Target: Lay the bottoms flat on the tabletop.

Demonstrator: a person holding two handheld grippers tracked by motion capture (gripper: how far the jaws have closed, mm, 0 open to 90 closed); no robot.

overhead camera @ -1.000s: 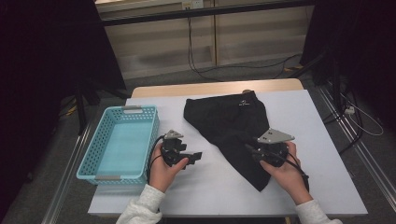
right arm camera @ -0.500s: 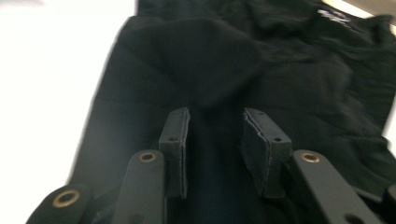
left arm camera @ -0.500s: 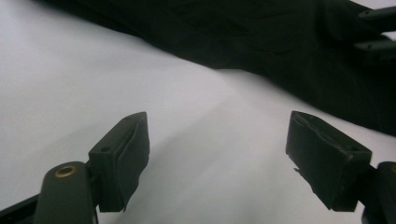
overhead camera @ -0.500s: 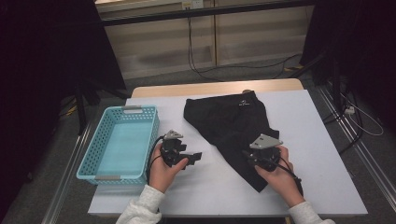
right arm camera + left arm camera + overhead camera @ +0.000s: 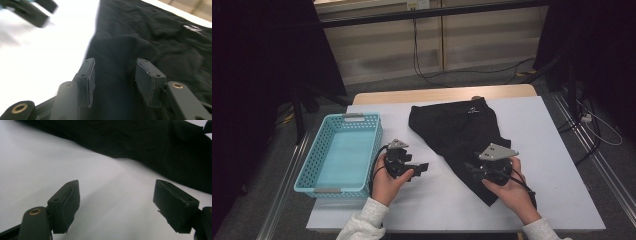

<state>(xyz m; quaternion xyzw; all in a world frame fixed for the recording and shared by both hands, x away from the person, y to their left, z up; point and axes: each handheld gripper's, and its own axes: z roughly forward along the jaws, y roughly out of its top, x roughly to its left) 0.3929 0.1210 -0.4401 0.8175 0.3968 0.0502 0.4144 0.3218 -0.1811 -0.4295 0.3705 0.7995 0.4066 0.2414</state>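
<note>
A black garment (image 5: 462, 135) lies spread on the white table (image 5: 552, 165), its narrow end pointing toward the person. My right gripper (image 5: 471, 169) hovers over that narrow end; in the right gripper view its jaws (image 5: 115, 82) stand partly apart and have just been opening, with black cloth (image 5: 162, 42) lying between and under them, not pinched. My left gripper (image 5: 423, 167) rests in the left hand over bare table left of the garment, its jaws (image 5: 116, 205) wide open and empty, aimed at the cloth's edge (image 5: 150, 142).
A light blue mesh basket (image 5: 344, 118), with nothing inside, stands at the table's left edge next to the left hand. Beyond the table are a floor with cables (image 5: 432, 75) and dark stands on both sides. The blurred left gripper (image 5: 32, 12) appears in the right gripper view.
The right hand has slid a little toward the person and leftward along the garment's narrow end. The left hand and gripper have stayed still.
</note>
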